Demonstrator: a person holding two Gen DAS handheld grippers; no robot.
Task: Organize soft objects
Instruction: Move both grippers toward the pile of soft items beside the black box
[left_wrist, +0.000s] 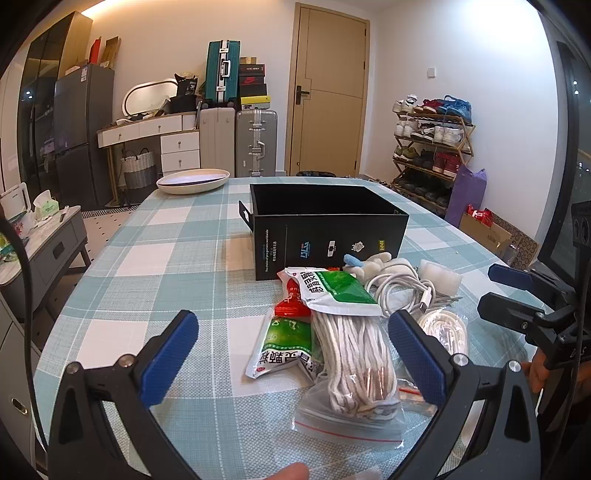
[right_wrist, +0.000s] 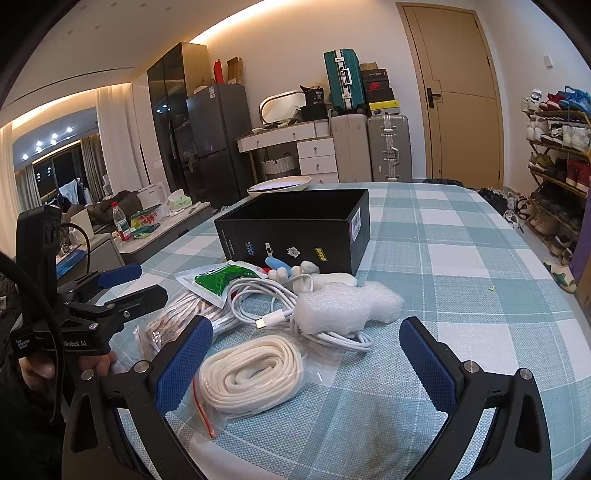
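On the table with the pale blue and white checked cloth sits an open black cardboard box, and just in front of it lies a loose heap of soft things: a green and white printed packet, a clear zip bag of grey-white cord, a tangled white charging cable, a piece of white bubble wrap resting on the cable, and a clear bag of coiled cream rope. The left gripper hovers over the cord bag, fingers spread wide, gripping nothing. The right gripper hangs above the cream rope, likewise spread and empty. A cream oval dish rests at the far corner
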